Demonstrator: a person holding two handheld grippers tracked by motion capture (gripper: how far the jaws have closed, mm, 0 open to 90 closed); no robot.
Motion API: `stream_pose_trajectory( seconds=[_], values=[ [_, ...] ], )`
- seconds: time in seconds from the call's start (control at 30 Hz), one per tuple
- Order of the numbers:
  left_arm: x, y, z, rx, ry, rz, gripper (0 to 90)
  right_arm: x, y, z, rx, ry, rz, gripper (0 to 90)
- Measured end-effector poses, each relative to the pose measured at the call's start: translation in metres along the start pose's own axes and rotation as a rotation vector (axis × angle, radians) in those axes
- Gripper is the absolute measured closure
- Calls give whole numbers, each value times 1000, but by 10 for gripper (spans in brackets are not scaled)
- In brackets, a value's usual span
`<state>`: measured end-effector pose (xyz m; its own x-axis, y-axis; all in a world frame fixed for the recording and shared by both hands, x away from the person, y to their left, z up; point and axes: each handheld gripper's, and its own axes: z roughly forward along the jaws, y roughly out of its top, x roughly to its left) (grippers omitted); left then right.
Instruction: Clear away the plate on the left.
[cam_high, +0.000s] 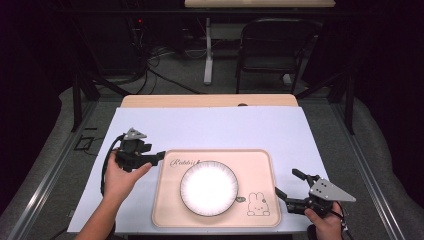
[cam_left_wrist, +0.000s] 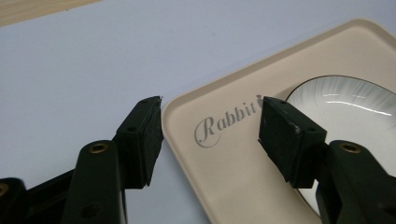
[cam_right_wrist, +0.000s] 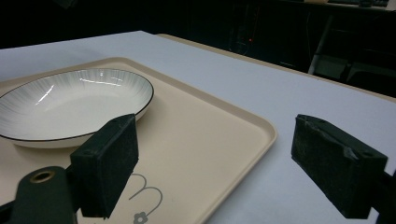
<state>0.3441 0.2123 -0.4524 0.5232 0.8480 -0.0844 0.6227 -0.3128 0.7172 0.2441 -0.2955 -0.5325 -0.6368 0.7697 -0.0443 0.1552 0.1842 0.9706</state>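
Your white table sheet (cam_high: 210, 125) carries the beige tray (cam_high: 260, 165), w/ 1 plate (cam_high: 208, 188) sitting in it at centre; plate has nothing in it. Your left gripper (cam_left_wrist: 210, 121) is wide, nothing btwn jaws, straddling the tray's near-left corner. Right gripper (cam_right_wrist: 215, 154) also wide, holding nothing, straddling the tray's right edge.

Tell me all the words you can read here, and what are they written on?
"Rabbit" in grey curly letters, printed on the beige tray near its far left corner, beside the plate. In the left gripper view one jaw hides whatever may follow the word.
The high view shows the same word, too small to read in full.
The drawn bunny on the tray's near right corner has no letters. No other text is readable.
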Motion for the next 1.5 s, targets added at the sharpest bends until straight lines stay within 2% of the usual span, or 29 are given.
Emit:
stream_pose_trajectory(
  seconds=[0.07,0.17,0.27,0.37,0.43,0.57,0.67,0.8,0.87,0.9,1.0,1.23,1.3,1.5],
  values=[
    [4,-7,-2,-13,12,-14,389,0,0,0,-1,0,0,144],
    [8,-15,-3,-26,35,-13,376,0,0,0,1,0,1,144],
    [14,-27,-5,-62,57,-23,360,0,0,0,2,-1,1,144],
    [17,-36,-6,-77,89,-18,351,0,0,0,2,-1,1,144],
    [18,-40,-6,-69,97,-23,351,0,0,0,1,-1,0,144],
    [22,-51,-6,-96,126,-22,352,0,0,0,1,-3,1,143],
    [25,-59,-8,-91,114,-71,351,0,0,0,2,-2,1,143],
    [29,-72,-8,-79,88,-110,335,0,0,1,3,-2,0,143],
    [29,-74,-8,-78,86,-110,301,0,0,1,1,-2,-2,144],
    [29,-80,-7,-75,107,-98,297,0,0,1,2,-1,-2,143],
    [30,-85,-6,-82,124,-83,243,0,0,1,4,-1,-1,144],
    [27,-99,-4,-104,116,-68,247,0,0,1,5,-3,-1,144],
    [26,-102,-3,-99,124,-50,249,0,0,1,4,-3,-3,144],
    [23,-105,4,-82,96,-51,249,0,0,1,5,0,-4,144]
  ],
)
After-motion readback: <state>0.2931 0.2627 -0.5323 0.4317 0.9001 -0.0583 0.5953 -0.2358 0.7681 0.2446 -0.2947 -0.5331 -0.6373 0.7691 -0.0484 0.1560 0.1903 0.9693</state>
